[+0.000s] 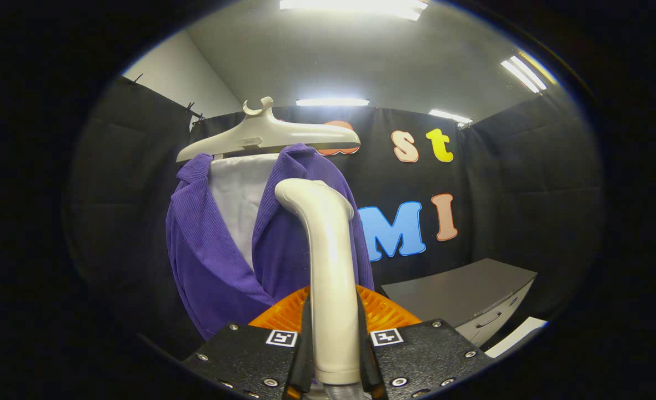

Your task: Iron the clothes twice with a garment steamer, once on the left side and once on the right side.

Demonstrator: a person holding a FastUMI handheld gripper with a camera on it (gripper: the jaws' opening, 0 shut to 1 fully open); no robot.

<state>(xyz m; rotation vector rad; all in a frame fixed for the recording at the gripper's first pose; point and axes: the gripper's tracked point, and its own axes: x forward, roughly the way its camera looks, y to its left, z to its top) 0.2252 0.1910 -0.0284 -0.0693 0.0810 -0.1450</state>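
Gripper fingers clamp the steamer handle between them; its head sits at the right front of the purple jacket on the hanger. Risk: smooth handle may twist in the clamp, or pushing may swing the jacket away, leaving patchy contact.

Materials and finishes. The garment steamer is formed of smooth, glossy pale plastic and is clamped on both sides by the fingers of the claw, whose housing is a matt, grainy material fixed with shiny metal screws. The jacket is a finely ribbed purple cloth, lined in smooth white fabric. The hanger is moulded in satin cream plastic.
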